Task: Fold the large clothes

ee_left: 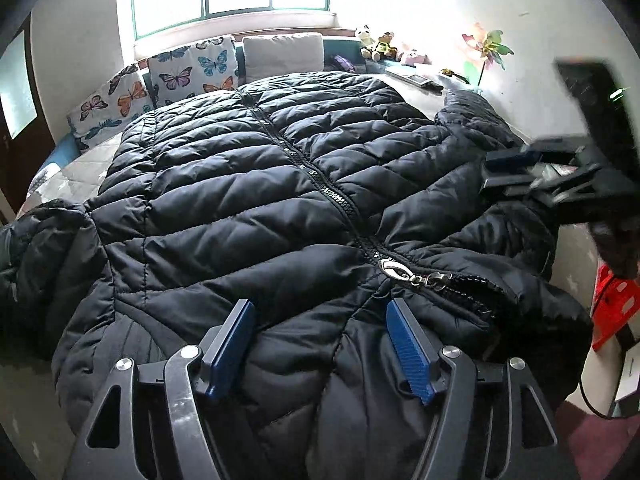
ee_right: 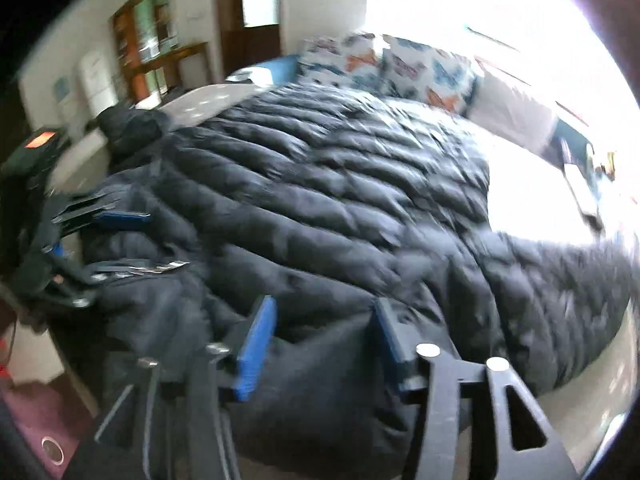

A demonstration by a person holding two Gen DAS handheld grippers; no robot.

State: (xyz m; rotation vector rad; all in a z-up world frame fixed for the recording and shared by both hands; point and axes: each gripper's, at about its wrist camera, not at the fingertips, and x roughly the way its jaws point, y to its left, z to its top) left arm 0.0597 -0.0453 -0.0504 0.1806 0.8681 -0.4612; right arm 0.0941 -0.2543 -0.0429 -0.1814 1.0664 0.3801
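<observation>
Blue pads point(ee_left: 232, 350) of left gripper point(ee_left: 320, 350) apart astride jacket point(ee_left: 248, 184) collar, right gripper point(ee_right: 320, 344) likewise apart, nothing pinched — bite deep into collar padding, both together, before lifting.

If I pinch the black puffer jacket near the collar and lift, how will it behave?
The jacket will probably sag and drape, being soft quilted padding. Likely light for its bulk. Its shiny shell may slip between the pads, so pinch a thick fold.

I see a black quilted puffer jacket point(ee_left: 224, 184) with a silver zipper pull point(ee_left: 394, 270), white cushions printed with blue, orange and purple butterflies point(ee_left: 192, 70), a plain grey pillow point(ee_left: 283, 54), and blue ribbed pads point(ee_left: 408, 350).
</observation>
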